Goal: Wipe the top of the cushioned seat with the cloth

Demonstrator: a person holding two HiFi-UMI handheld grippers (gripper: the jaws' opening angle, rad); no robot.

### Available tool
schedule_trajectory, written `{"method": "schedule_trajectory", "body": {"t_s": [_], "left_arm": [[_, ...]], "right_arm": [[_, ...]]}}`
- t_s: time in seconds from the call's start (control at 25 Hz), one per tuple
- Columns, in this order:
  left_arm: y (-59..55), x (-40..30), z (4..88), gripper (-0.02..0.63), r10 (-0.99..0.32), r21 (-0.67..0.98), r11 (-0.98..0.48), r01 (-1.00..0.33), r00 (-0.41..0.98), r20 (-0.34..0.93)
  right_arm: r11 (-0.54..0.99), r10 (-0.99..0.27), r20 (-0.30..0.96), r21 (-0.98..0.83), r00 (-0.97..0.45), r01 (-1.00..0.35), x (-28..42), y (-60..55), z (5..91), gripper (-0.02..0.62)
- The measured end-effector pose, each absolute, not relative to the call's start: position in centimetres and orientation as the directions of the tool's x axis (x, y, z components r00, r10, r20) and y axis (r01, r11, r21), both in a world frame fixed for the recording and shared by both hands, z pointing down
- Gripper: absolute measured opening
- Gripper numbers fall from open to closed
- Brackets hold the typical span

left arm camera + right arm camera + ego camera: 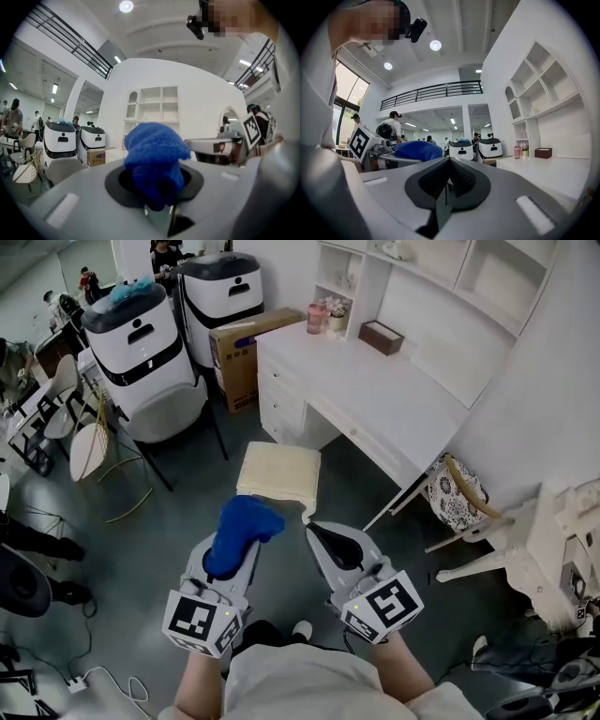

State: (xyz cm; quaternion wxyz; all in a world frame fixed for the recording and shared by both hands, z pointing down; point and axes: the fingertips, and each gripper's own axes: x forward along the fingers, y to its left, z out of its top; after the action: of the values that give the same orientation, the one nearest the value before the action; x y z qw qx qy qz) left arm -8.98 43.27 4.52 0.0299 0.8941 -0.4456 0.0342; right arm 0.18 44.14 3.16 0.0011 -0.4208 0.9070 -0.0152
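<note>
Left tongs, held low and close to the person's body, are clamped on a bunched blue cloth; in the left gripper view the cloth bulges up and out from between the jaws. Right tongs, just beside the left, have their jaws pressed together with nothing between them, as the right gripper view shows. Each carries a cube with black square markers near the wrist, the left one and the right one.

Just past the tips of both tongs stands the cushioned seat, a square cream pad on a grey floor. The cloth hangs at the seat's near edge, over its left half as seen from the head; whether it touches the cushion cannot be told. The right tongs point at the seat's near right corner.

Beyond the seat, a white bench with drawers runs along the wall. On its far end sit a brown box and a pink cup. Left of the bench is a cardboard box, and two white-and-black machines stand further left, with a grey chair in front of them
</note>
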Motion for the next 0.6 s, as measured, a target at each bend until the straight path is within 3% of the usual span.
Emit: {"method": "schedule_trajectory", "body": {"t_s": [0.6], "left_arm": [[32.8, -9.0, 5.2, 0.091, -0.766, 0.024, -0.634, -0.773, 0.633, 0.112]], "right_arm": [[0.578, -0.815, 0.008, -0.07, -0.58, -0.813, 1.2, 34.1, 3.8, -0.002]]}}
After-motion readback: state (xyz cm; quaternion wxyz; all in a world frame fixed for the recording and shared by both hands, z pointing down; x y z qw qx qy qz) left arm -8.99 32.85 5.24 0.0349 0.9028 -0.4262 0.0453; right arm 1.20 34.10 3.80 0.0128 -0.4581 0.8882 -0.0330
